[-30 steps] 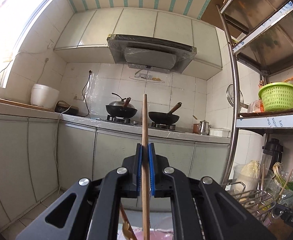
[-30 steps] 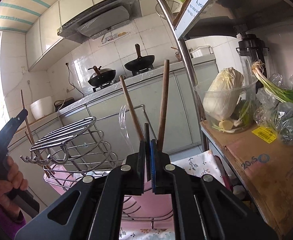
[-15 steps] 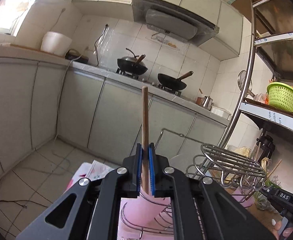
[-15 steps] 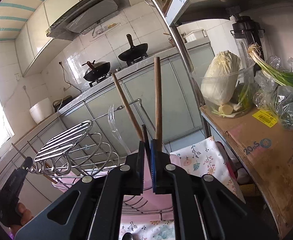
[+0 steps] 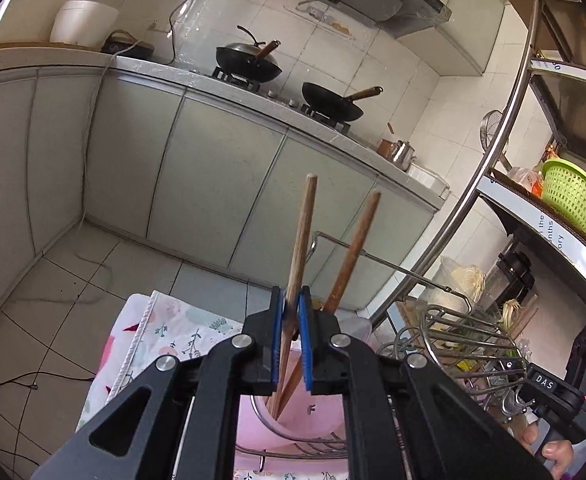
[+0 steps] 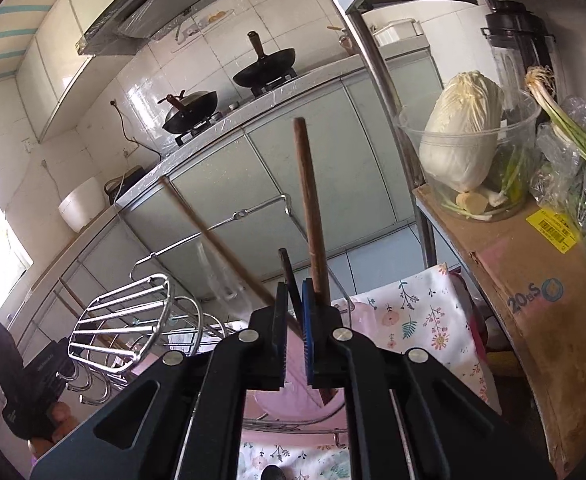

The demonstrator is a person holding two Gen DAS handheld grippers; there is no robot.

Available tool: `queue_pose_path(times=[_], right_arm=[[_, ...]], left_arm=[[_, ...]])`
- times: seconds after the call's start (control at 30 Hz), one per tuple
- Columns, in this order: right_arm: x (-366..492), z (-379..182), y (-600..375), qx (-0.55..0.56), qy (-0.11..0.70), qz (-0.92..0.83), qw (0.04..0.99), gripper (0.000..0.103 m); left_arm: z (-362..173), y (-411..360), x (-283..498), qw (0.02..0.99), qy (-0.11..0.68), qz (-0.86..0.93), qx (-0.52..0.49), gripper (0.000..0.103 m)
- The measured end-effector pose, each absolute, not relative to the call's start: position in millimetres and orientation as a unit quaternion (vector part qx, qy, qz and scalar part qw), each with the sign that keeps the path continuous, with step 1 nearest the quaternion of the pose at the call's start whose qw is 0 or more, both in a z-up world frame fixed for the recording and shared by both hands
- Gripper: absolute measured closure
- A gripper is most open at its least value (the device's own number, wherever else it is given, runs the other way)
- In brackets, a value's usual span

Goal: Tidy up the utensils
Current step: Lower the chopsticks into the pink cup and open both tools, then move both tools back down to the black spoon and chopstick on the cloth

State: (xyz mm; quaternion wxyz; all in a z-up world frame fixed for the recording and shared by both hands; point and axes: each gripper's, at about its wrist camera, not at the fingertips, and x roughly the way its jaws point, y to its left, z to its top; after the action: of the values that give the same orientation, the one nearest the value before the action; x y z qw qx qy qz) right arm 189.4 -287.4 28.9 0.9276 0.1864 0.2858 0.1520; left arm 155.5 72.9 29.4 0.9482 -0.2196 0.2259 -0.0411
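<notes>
My left gripper [image 5: 290, 320] is shut on a light wooden utensil handle [image 5: 301, 240] that stands upright, its lower end down inside a pink holder cup [image 5: 313, 420] in a wire rack. A second, redder wooden handle [image 5: 353, 252] leans in the same cup. My right gripper [image 6: 294, 312] is over the pink cup [image 6: 293, 404]; its jaws stand slightly apart around a thin dark handle [image 6: 289, 276]. A brown wooden handle [image 6: 311, 216] stands just right of the jaws and a lighter one [image 6: 213, 240] leans left.
A chrome wire rack [image 6: 125, 320] [image 5: 465, 340] stands beside the cup. A floral cloth [image 6: 413, 312] lies under it. A cardboard box [image 6: 533, 300] with cabbage [image 6: 461, 136] and greens is at right. Kitchen cabinets [image 5: 213, 180] with woks stand behind.
My left gripper has tipped downward and lowered its wooden utensil into the pink cup. My right gripper has dropped closer to the cup and its jaws have parted slightly.
</notes>
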Motion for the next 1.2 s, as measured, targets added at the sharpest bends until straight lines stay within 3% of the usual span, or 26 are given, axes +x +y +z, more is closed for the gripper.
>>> queue_pose_path(times=[0.27,0.5,0.6,0.73,0.83,1.2], right_arm=[[202,48,-279,0.166,0.306,0.179,0.92,0.096],[201,42,-281,0.175,0.328,0.173,0.912,0.094],[200,38,-283,0.176,0.341,0.173,0.907,0.091],[193,42,-289,0.189,0.337,0.183,0.904,0.075],[187,47,-291,0.187,0.332,0.185,0.906,0.07],[151,74,-301,0.182,0.282,0.2,0.921,0.07]], left_arm=[[54,67,180,0.942,0.264,-0.067,-0.197,0.095],[44,53,180,0.945,0.277,-0.057,-0.164,0.093],[45,54,181,0.939,0.29,-0.064,-0.174,0.078],[49,61,178,0.935,0.288,-0.07,-0.194,0.067],[55,66,175,0.933,0.283,-0.074,-0.208,0.065],[88,78,139,0.941,0.24,-0.084,-0.223,0.063]])
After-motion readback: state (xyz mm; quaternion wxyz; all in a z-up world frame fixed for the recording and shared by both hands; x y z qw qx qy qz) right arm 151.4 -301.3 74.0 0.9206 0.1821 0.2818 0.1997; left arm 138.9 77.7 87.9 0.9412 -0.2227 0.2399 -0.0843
